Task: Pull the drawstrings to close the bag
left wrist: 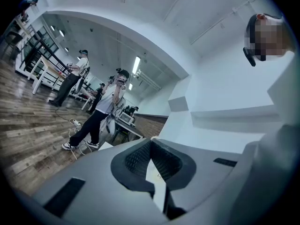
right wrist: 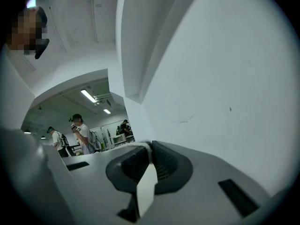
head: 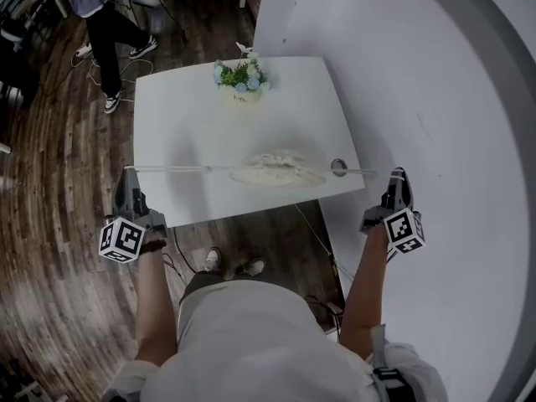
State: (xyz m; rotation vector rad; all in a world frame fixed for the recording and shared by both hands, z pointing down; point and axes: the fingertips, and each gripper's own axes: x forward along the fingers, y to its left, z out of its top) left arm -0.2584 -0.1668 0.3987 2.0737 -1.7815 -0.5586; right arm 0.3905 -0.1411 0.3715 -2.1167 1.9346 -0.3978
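A cream drawstring bag (head: 280, 168) lies flat and gathered near the front edge of the white table (head: 184, 115). Its left drawstring (head: 180, 169) runs taut out to my left gripper (head: 128, 174), which is shut on the cord's end just past the table's left edge. The right drawstring (head: 360, 172) stretches to my right gripper (head: 398, 175), shut on it beyond the table's right side. In the right gripper view the white cord (right wrist: 139, 146) shows at the closed jaw tips of the gripper (right wrist: 150, 147). The left gripper (left wrist: 151, 142) points up and away from the bag, jaws closed.
A small pot of blue and white flowers (head: 241, 79) stands at the table's far edge. A round cable hole (head: 338, 167) sits right of the bag. A white curved wall (head: 435, 99) rises on the right. People (head: 105, 23) stand on the wooden floor at far left.
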